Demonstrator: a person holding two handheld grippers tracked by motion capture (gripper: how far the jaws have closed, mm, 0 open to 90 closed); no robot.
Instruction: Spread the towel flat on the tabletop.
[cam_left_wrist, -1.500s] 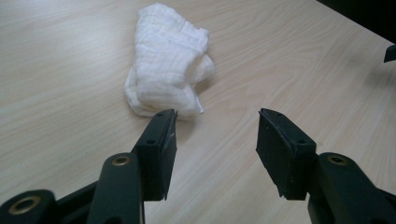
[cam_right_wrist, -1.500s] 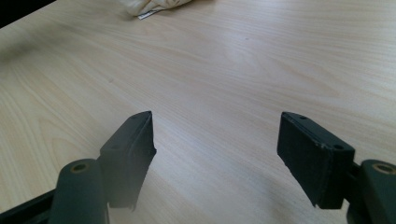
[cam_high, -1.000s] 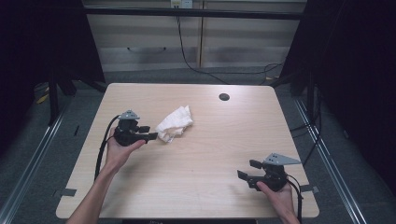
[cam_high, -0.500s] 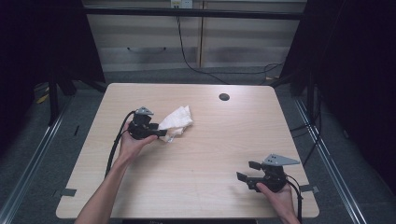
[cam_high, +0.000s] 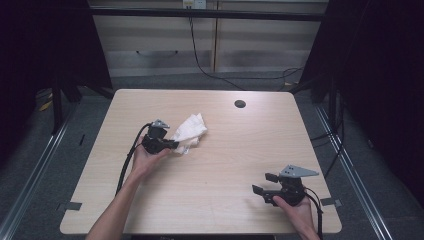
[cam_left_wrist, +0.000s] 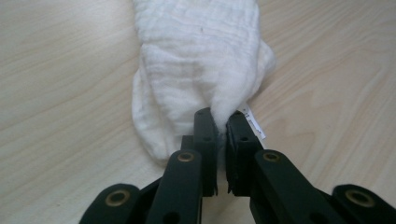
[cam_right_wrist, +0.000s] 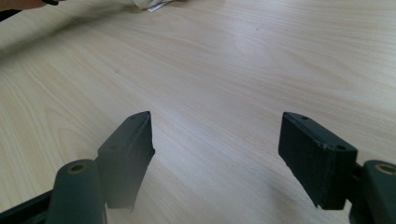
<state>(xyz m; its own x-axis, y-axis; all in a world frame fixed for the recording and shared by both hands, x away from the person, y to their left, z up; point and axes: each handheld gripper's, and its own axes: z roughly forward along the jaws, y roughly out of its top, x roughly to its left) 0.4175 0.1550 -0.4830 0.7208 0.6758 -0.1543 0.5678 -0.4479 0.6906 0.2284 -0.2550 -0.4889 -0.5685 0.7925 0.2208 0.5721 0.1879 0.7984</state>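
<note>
one white cloth (cam_high: 190, 132) lay left of centre on the worktop (cam_high: 235, 165); the left gripper (cam_left_wrist: 218, 122) had its jaws pinched on a thin fold, which might slip free when lifted, while the right gripper (cam_right_wrist: 215, 149) gaped wide, near right

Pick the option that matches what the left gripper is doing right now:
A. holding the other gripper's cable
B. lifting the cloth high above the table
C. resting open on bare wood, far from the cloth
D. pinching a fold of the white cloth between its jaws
D: in the left gripper view the left gripper has its jaws closed on a fold of the white cloth, which lies on the table.
</note>
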